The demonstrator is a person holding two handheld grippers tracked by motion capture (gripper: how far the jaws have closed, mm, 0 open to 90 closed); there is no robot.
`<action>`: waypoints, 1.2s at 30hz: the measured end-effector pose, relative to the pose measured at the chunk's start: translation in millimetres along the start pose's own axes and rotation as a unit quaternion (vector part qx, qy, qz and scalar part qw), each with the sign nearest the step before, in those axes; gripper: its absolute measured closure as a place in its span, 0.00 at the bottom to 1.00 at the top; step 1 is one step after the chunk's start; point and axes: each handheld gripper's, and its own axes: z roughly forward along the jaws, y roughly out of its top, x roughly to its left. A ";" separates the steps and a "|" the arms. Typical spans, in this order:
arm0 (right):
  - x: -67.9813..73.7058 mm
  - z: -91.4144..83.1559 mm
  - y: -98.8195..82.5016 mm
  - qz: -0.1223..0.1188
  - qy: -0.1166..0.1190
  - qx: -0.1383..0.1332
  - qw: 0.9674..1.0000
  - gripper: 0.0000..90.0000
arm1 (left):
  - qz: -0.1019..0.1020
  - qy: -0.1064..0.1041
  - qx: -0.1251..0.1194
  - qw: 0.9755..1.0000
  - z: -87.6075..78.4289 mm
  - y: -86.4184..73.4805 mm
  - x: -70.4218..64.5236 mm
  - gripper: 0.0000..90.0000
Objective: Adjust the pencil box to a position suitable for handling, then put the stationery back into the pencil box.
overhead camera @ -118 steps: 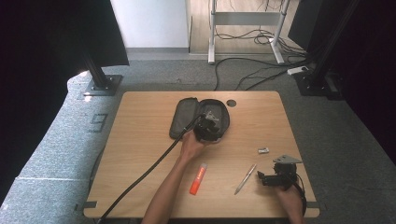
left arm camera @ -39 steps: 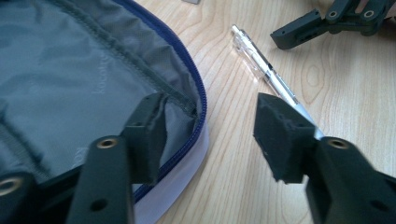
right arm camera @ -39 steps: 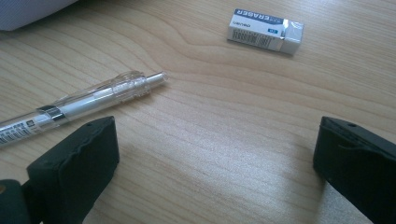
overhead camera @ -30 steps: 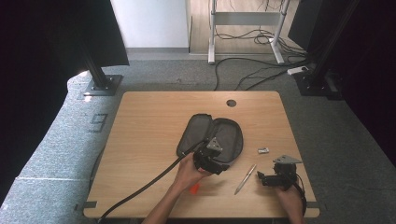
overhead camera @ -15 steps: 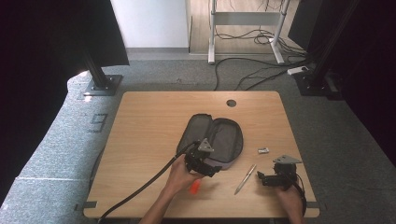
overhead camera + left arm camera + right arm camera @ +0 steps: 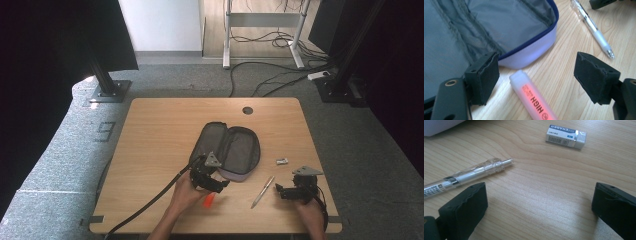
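Two grippers, both gaping and holding nothing: my left gripper (image 6: 536, 77) has just been opening, orange highlighter (image 6: 534, 98) lying loose on the tabletop (image 6: 155, 135) between its jaws, open pencil case (image 6: 481, 30) just ahead and left of it. My right gripper (image 6: 539, 207) stands wide over bare wood, pen (image 6: 469, 176) beside its left jaw, eraser (image 6: 566, 136) farther ahead.

Pale wood grain on the desk (image 6: 155, 145); grey lining, a blue zip edge and lilac outside on the pencil case (image 6: 506, 30). Orange-pink body, whitish cap and black lettering on the highlighter (image 6: 534, 100). Clear-and-white pen (image 6: 471, 173); white eraser (image 6: 566, 136) in a blue sleeve.
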 end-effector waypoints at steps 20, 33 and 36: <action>0.0 0.0 0.0 0.000 0.000 0.000 1.000 0.00 | -0.022 0.012 -0.001 1.000 0.5 -35.6 -2.0 0.36; 0.0 0.0 0.0 0.000 0.000 0.000 1.000 0.00 | -0.022 0.021 0.005 1.000 5.9 -50.6 -9.0 0.40; 0.0 0.0 0.0 0.000 0.000 0.000 1.000 0.00 | -0.023 0.022 0.004 0.999 6.9 -52.7 -10.4 0.42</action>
